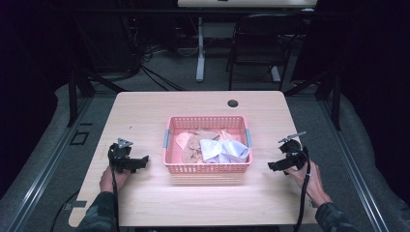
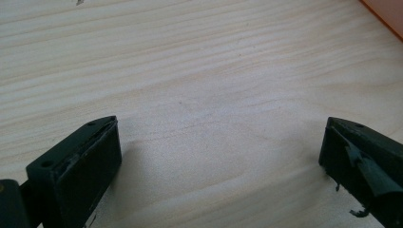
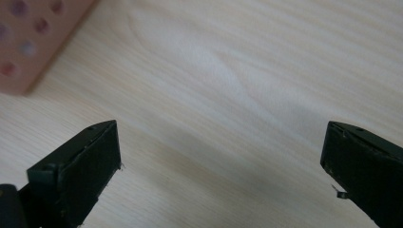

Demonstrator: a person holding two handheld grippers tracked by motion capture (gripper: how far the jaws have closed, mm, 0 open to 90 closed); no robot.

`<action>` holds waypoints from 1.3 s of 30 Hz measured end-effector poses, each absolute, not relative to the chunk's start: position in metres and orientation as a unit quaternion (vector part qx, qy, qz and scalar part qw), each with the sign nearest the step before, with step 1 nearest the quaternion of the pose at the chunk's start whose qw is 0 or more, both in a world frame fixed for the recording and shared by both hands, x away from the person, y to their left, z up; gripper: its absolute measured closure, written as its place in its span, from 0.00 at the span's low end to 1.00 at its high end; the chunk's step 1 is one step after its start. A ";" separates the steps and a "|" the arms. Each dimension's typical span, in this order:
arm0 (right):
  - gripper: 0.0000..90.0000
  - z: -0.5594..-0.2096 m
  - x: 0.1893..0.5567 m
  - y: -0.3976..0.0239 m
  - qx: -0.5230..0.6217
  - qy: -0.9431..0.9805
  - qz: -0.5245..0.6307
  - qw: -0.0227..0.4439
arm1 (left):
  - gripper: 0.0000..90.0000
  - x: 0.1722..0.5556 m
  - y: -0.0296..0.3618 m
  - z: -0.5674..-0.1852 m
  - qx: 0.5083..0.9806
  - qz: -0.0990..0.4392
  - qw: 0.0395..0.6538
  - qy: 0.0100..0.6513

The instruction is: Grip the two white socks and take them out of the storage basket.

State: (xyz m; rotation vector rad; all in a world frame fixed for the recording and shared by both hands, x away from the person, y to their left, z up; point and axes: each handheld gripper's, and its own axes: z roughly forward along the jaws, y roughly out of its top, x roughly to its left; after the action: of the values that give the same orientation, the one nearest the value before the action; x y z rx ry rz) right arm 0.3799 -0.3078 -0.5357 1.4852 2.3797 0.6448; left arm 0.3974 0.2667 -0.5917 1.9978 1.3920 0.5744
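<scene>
Pink plastic basket (image 1: 208,166) with perforated walls sits near the middle of the pale wood-grain worktop (image 1: 145,203), a little toward the near edge. Inside it lies a loose heap of soft cloth pieces: beige and peach-coloured ones (image 1: 193,141) on the left and far side, and a crumpled white and light-blue one (image 1: 223,150) on the right. A small grey-blue handle (image 1: 166,138) shows on the basket's left rim and another on its right rim.

Left of the basket, well apart from it, the left tongs (image 1: 143,160) rest low over the worktop, held by the person's left hand (image 1: 110,180), and point right toward the basket. In the left gripper view the left tongs (image 2: 221,156) stand spread wide with bare wood between the two black jaws and nothing held; an orange-pink corner of the basket (image 2: 387,14) shows at the far right.

Right of the basket, the right tongs (image 1: 271,166) point left toward it, held by the person's right hand (image 1: 309,179), with a cable trailing down to the near edge. In the right gripper view the right tongs (image 3: 221,156) are likewise spread wide and hold nothing, over bare worktop, with the basket's perforated wall (image 3: 28,42) blurred at the far left.

Beyond the worktop stands a dark folding chair (image 1: 261,43) on the grey floor.
</scene>
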 end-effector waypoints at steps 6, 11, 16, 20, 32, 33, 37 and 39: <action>0.00 -0.513 0.380 -0.304 0.496 0.821 0.251 0.130 | 0.00 0.397 0.267 -0.592 0.757 0.218 0.316 0.528; 0.00 -0.485 0.380 -0.294 0.470 0.827 0.283 0.125 | 0.00 0.397 0.267 -0.592 0.758 0.218 0.316 0.527; 0.00 -0.466 0.380 -0.282 0.450 0.831 0.304 0.118 | 0.00 0.397 0.267 -0.592 0.758 0.219 0.316 0.527; 0.00 -0.457 0.382 -0.271 0.437 0.835 0.312 0.118 | 0.00 0.397 0.267 -0.592 0.758 0.219 0.316 0.527; 0.05 -0.447 0.389 -0.212 0.370 0.871 0.302 0.118 | 0.00 0.397 0.267 -0.592 0.757 0.218 0.317 0.528; 0.08 -0.447 0.389 -0.207 0.364 0.874 0.300 0.117 | 0.00 0.397 0.267 -0.592 0.757 0.218 0.317 0.528; 0.14 -0.453 0.396 -0.189 0.340 0.892 0.281 0.103 | 0.00 0.397 0.267 -0.592 0.758 0.218 0.316 0.527; 0.18 -0.457 0.397 -0.182 0.343 0.896 0.265 0.100 | 0.00 0.397 0.267 -0.592 0.757 0.218 0.317 0.528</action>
State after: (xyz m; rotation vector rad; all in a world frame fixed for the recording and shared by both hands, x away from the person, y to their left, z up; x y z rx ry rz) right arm 0.3974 -0.1824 -0.4575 1.0124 2.6479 0.7834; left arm 0.3970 0.2666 -0.5920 1.9938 1.3888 0.5739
